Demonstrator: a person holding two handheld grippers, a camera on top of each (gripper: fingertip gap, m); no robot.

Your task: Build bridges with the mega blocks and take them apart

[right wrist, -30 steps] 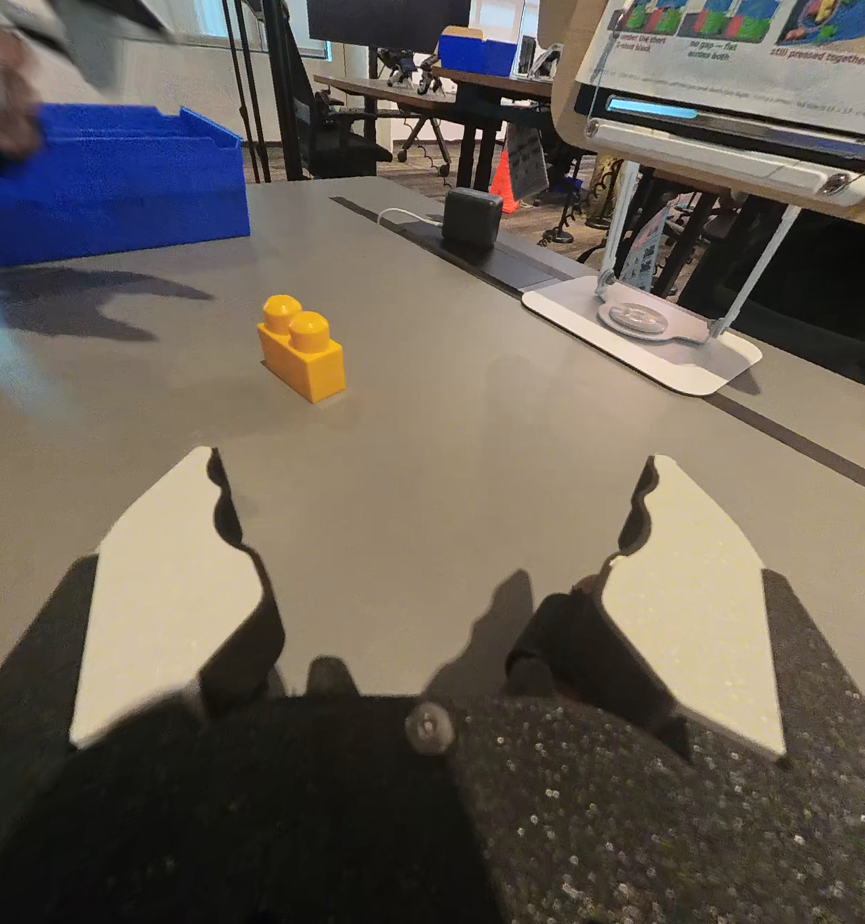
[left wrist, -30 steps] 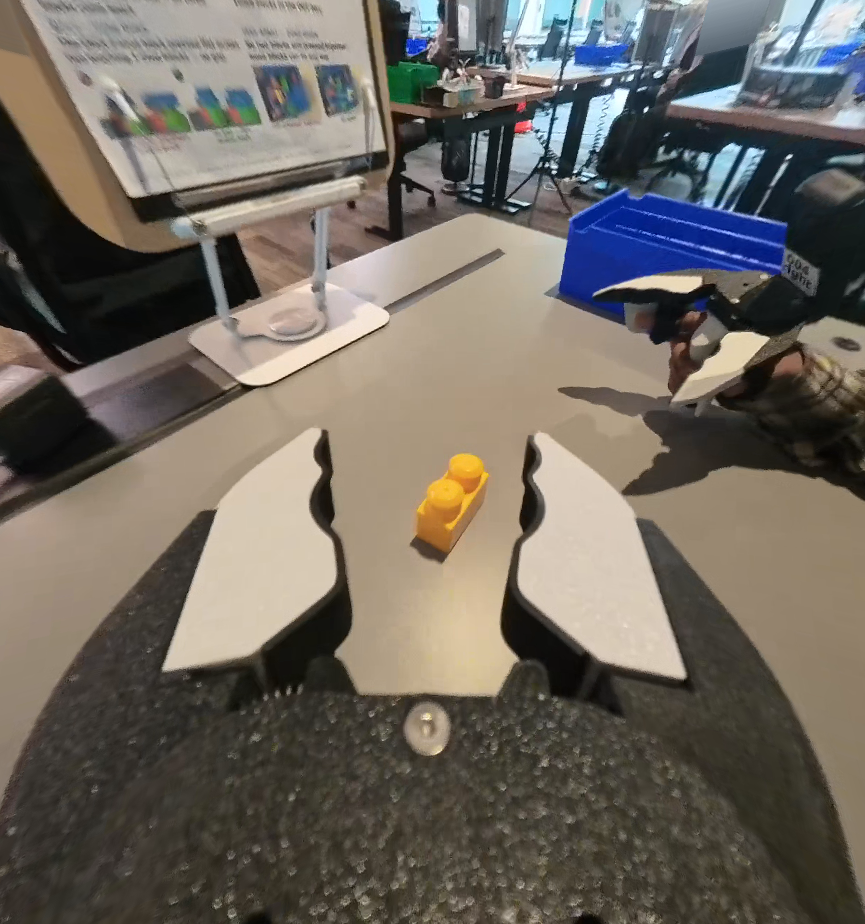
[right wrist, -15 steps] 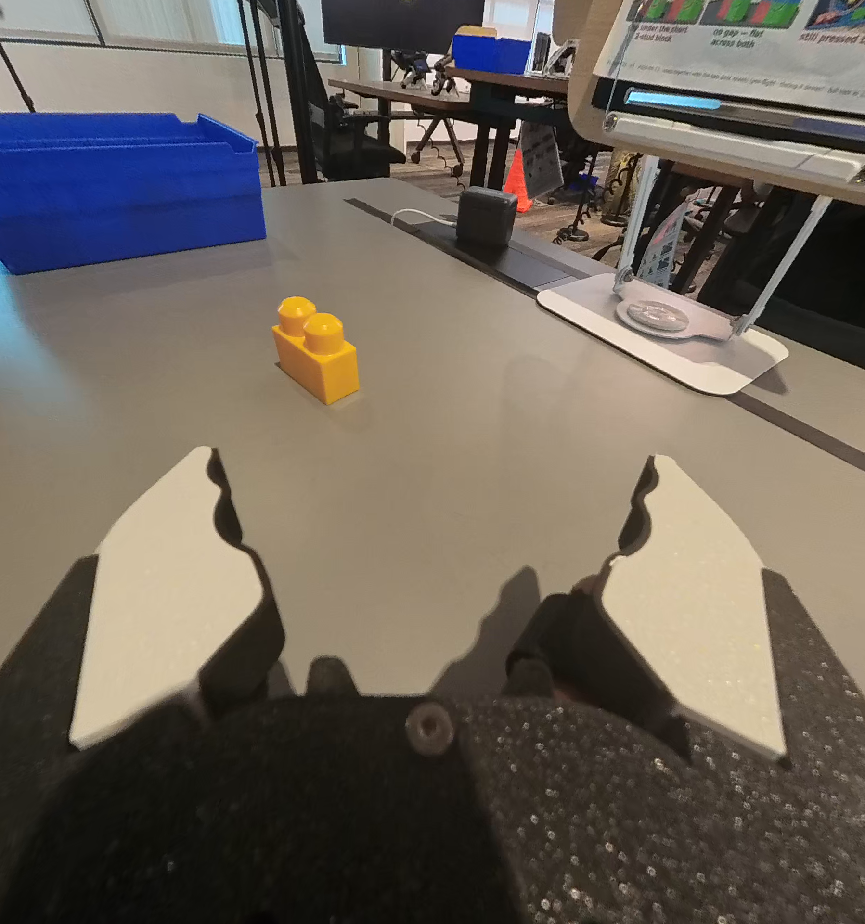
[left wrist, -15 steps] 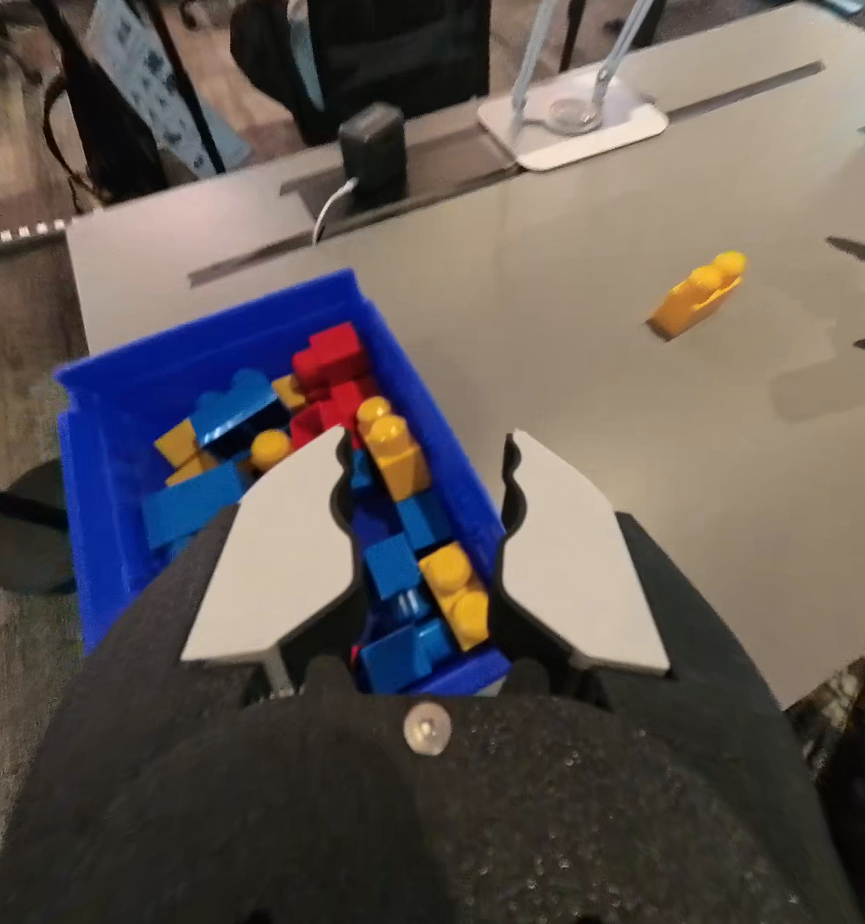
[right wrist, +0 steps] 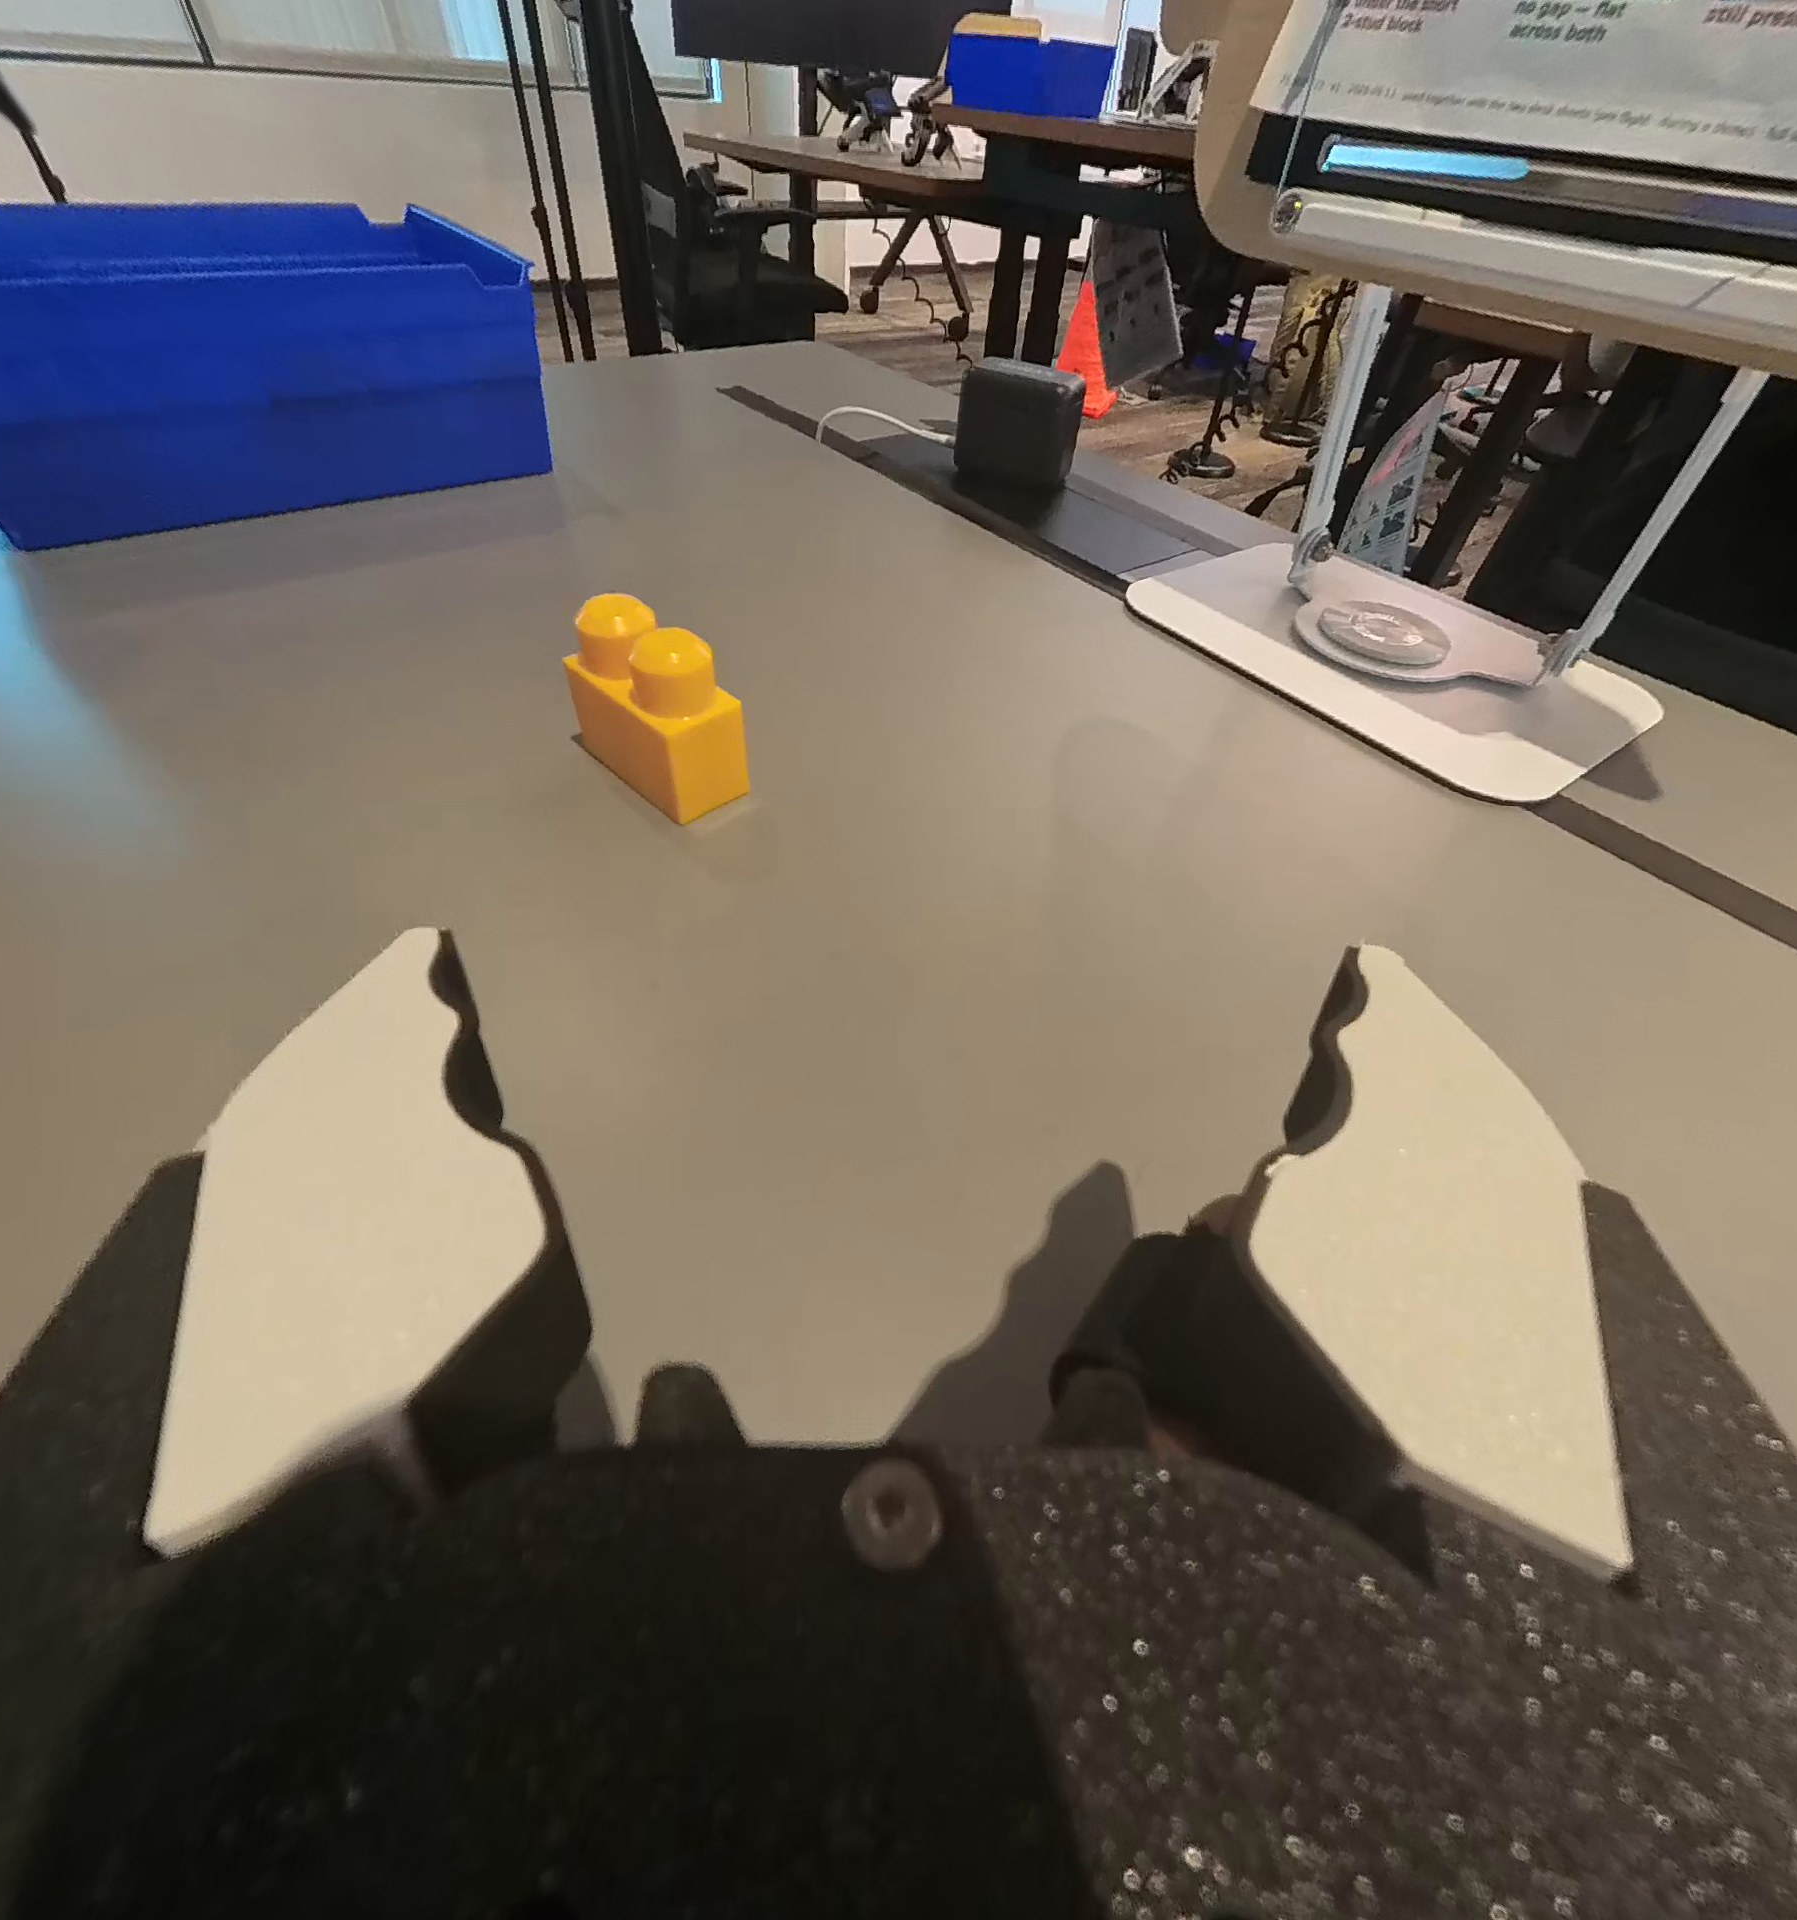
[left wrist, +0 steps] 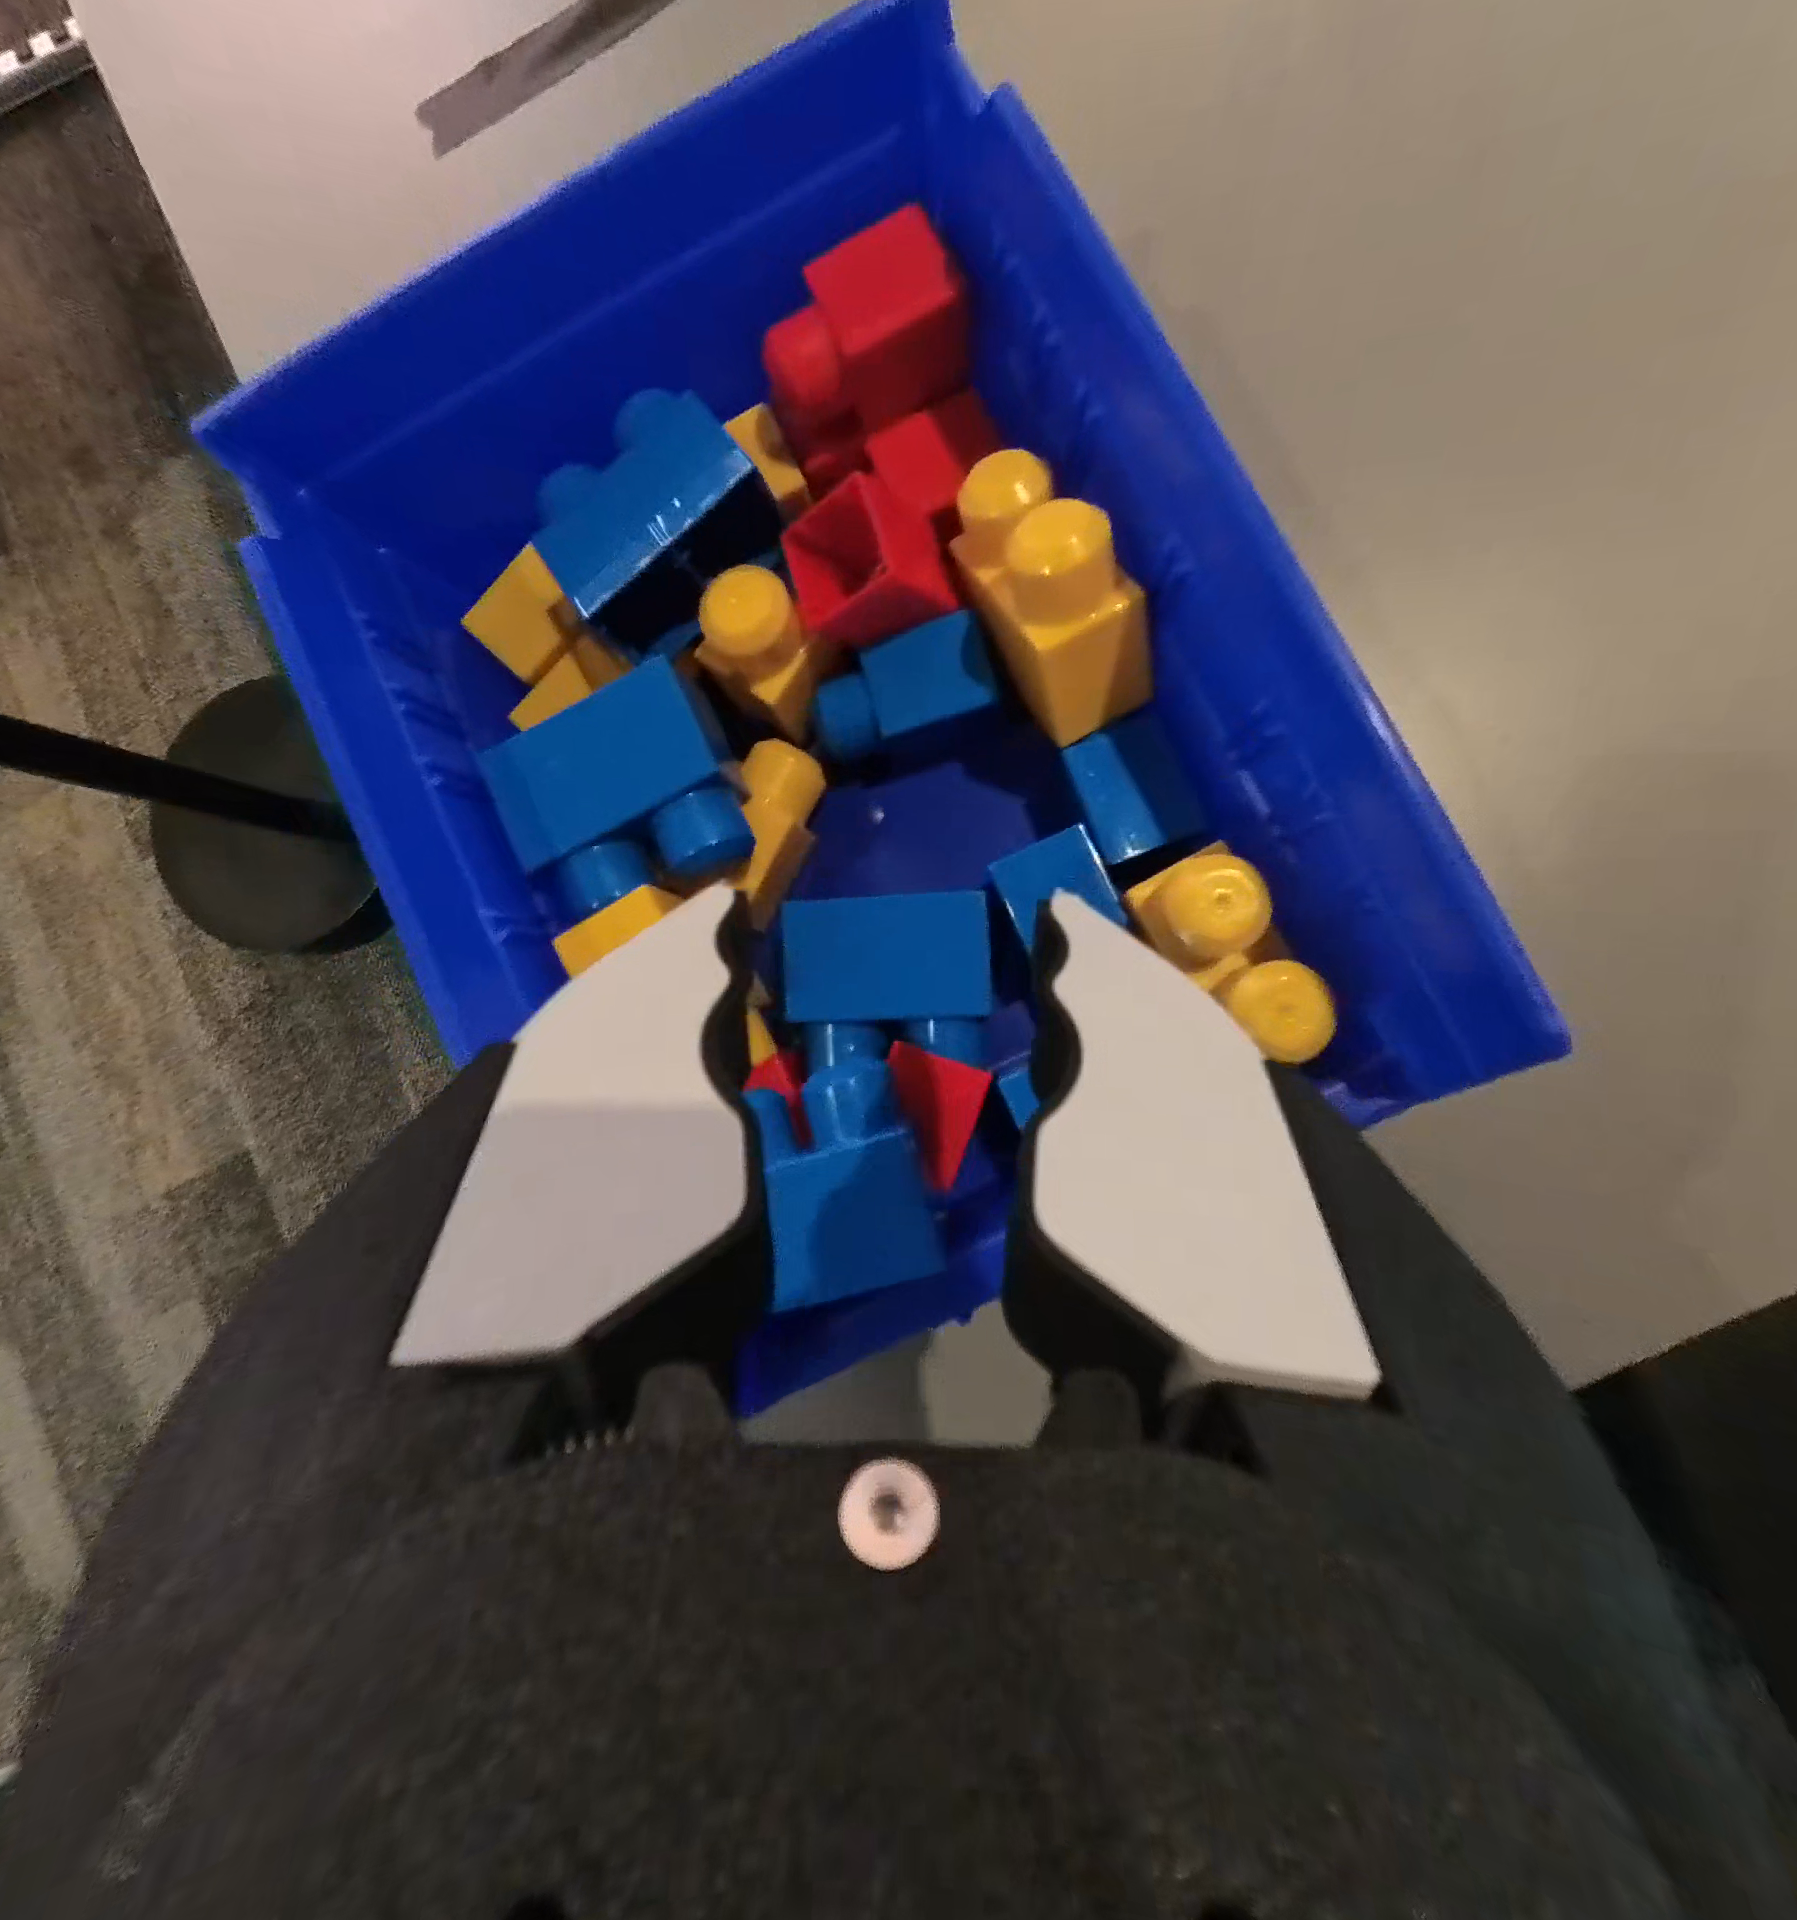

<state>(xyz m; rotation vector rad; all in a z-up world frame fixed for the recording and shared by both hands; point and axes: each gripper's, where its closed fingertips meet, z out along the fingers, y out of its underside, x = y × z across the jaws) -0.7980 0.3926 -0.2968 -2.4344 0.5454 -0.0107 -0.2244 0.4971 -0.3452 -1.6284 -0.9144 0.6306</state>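
Left gripper (left wrist: 886, 920) held apart, empty, above blue bin (left wrist: 1278, 665) — loose blocks (left wrist: 878, 961) crowded beneath. Right gripper (right wrist: 894, 951) spread wide, empty — yellow block (right wrist: 660, 712) upright ahead-left, charger (right wrist: 1019, 421) beyond.

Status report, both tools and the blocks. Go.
Left tool open, empty, over blue bin of mixed blocks. Right tool open, empty, low over table. One yellow two-stud block upright, ahead of it. Nothing in the way.

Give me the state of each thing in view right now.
Left tongs: open, empty, over the bin.
Right tongs: open, empty, above the table.
Blue bin: holds a loose jumble of blocks.
Yellow block: upright, alone on the table.
Blue block: on its side, between the left tongs' tips.
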